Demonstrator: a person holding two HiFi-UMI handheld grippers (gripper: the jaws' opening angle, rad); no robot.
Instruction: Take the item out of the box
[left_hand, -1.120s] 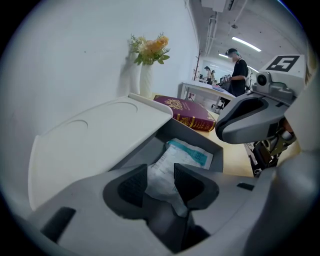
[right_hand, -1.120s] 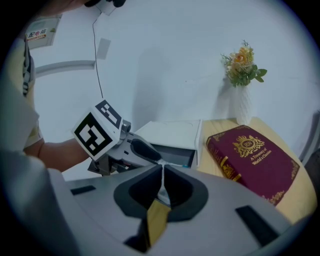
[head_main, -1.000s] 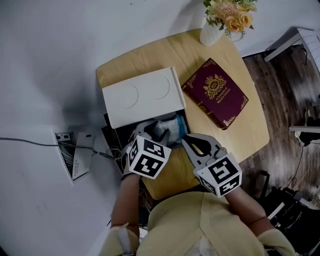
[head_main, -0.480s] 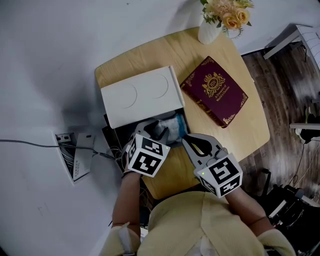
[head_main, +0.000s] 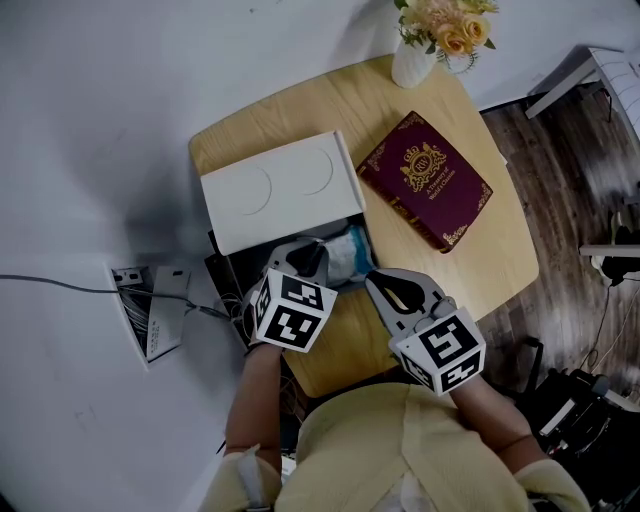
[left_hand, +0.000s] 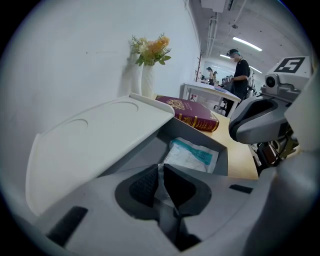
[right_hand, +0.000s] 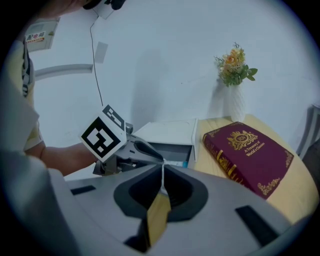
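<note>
Left gripper view shows the left gripper w/ its fingers nearly together. They have just been closing, and a thin edge of the packet stands between the two pads, pinched. The rest of the packet, white w/ a teal band, lies flat beyond the fingers on the bottom of the grey tray of the white box. Its near edge rises up into the grip. The white lid covers most of the tray; only the near end is open.

Head view: the box stands on the left part of a round wooden surface. The left fingers reach into the open end, and the packet is at the right side of that opening. A dark red book w/ gold print lies just beside the box, on its right. A white vase w/ flowers stands at the far edge.

Right gripper, in the right gripper view: fingers pressed together, nothing between them, only the wood shows under them. It hovers near the open end of the box, beside the left gripper and apart from the packet.
</note>
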